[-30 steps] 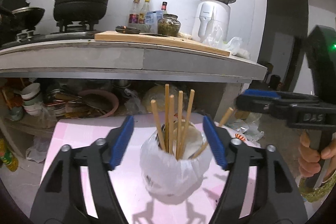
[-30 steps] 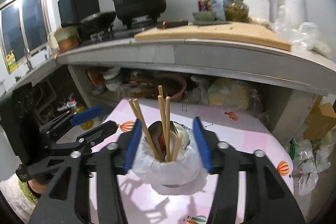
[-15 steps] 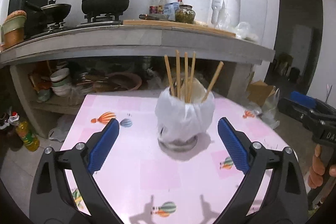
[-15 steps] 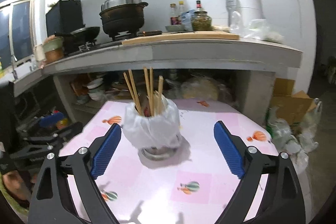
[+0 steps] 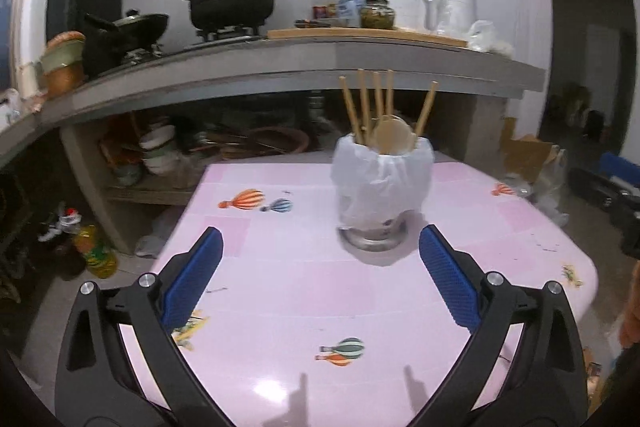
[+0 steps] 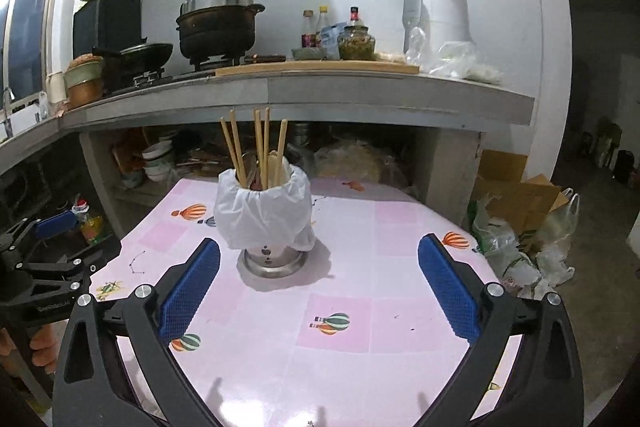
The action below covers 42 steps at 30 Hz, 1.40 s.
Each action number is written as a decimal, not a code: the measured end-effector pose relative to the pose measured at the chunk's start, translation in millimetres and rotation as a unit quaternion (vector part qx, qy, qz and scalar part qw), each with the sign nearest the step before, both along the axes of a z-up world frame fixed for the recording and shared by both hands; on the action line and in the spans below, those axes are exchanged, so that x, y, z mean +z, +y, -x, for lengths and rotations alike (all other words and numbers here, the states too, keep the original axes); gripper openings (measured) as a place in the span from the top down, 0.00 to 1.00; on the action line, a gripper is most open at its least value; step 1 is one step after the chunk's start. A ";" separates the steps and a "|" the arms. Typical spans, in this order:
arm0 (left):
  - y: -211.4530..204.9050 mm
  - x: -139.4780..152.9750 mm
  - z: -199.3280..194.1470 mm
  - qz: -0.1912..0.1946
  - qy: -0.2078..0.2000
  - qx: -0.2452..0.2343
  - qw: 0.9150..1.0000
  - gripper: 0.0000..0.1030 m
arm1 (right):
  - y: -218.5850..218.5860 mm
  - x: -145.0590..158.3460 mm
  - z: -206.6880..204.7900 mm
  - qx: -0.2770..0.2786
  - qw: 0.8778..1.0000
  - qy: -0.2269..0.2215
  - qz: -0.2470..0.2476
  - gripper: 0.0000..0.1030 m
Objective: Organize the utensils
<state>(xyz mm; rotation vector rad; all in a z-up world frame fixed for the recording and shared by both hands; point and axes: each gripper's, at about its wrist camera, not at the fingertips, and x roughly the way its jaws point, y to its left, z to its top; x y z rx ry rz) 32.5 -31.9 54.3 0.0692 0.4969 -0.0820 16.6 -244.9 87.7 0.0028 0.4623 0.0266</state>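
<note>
Pink tabletop (image 5: 280,291) with balloon prints fills the foreground, a grey kitchen counter (image 6: 360,95) running behind it. On that tabletop I see the utensil holder (image 5: 382,187), a metal cup wrapped in a white plastic bag, standing upright with wooden chopsticks (image 5: 364,103) and a wooden spoon (image 5: 392,133) sticking out of its top. My left gripper (image 5: 320,269) hangs short of the holder, jaws spread wide and holding nothing. My right gripper (image 6: 319,277) sits likewise near the holder, spread and empty, its pads apart from the bag.
</note>
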 end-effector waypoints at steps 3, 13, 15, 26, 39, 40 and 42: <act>-1.3 11.6 5.1 -0.015 -0.026 0.012 0.999 0.08 | 3.5 6.0 6.1 0.003 1.000 -0.013 0.001 0.06; 0.1 14.0 1.8 0.001 -0.021 0.020 1.000 0.08 | 10.5 7.1 16.4 -0.006 0.999 -0.040 0.021 0.06; -2.3 14.4 4.2 -0.006 -0.029 0.019 0.999 0.08 | 9.2 4.8 23.3 -0.018 0.998 -0.060 0.023 0.06; -10.2 7.4 2.8 0.021 -0.037 0.025 0.999 0.08 | 9.4 -4.3 23.5 -0.029 0.997 -0.060 0.024 0.06; -18.5 -2.8 -6.1 0.024 -0.012 0.018 0.999 0.08 | 2.7 -11.5 19.9 -0.033 0.998 -0.050 0.022 0.06; -18.6 -3.3 -6.8 0.025 -0.010 0.017 0.999 0.08 | 2.3 -11.4 20.1 -0.034 0.998 -0.050 0.022 0.06; -19.1 -4.0 -7.2 0.026 -0.007 0.015 1.000 0.08 | 1.8 -11.9 20.1 -0.034 0.998 -0.049 0.021 0.06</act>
